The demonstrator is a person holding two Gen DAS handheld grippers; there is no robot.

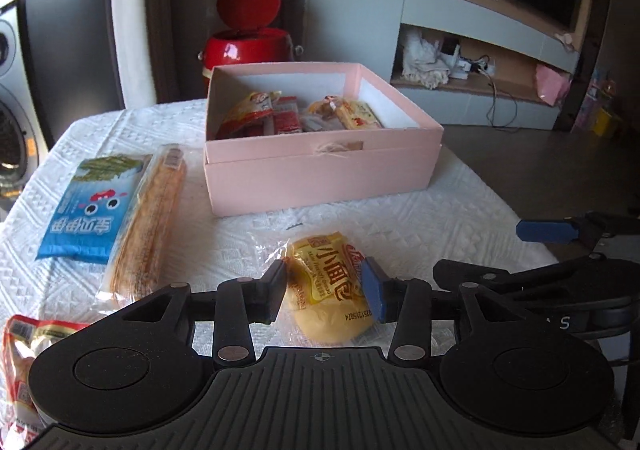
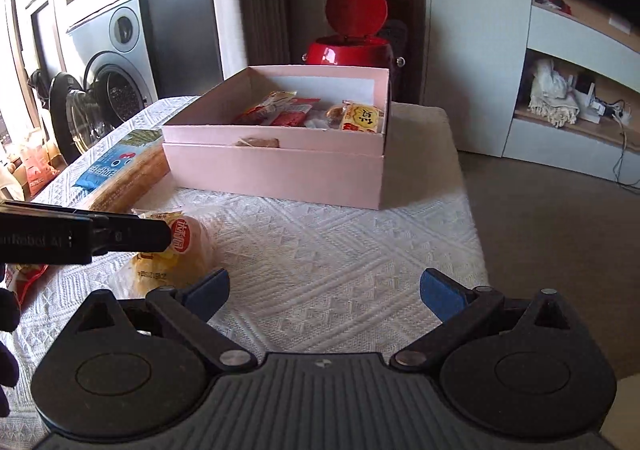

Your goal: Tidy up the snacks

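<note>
One red packet (image 1: 24,354) cut off at frame edge, contents unreadable.

Your left wrist camera looks forward and down over its own claw (image 1: 328,290), low and close to the table (image 1: 440,218), with the pink box (image 1: 320,178) upper centre. Your right wrist camera sits just as low, tilted down over its claw (image 2: 324,292), with the same box (image 2: 276,174) upper centre. Both views share the box, the wrapped bun (image 1: 328,290) (image 2: 180,254), the white cloth and the red bin (image 1: 248,34) (image 2: 352,38) behind.
</note>
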